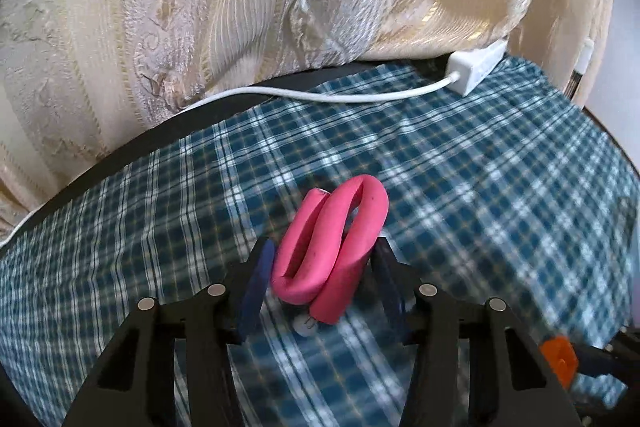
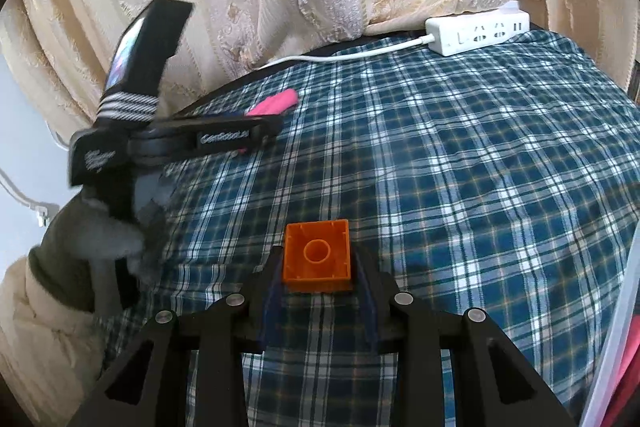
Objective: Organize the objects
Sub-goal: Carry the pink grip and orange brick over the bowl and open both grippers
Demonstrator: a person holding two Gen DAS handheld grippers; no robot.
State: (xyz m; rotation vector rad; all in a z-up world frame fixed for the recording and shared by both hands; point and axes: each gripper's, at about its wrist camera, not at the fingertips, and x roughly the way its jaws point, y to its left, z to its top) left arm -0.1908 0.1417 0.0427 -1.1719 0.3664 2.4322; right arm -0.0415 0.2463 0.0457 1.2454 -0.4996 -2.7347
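Nearest, the right gripper (image 2: 318,269) clamps an orange brick (image 2: 318,255), hollow underside showing: rigid and light, best pinched across flat walls. The left gripper (image 1: 322,267) squeezes a folded pink foam tube (image 1: 332,251), soft and springy, seemingly gripped mid-coil. Both are held low and level over the plaid cloth (image 2: 460,167); a power strip (image 2: 478,33) lies beyond.

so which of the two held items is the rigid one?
The orange block in the right gripper: square, hard-edged plastic. The left gripper holds a bent pink foam roller.
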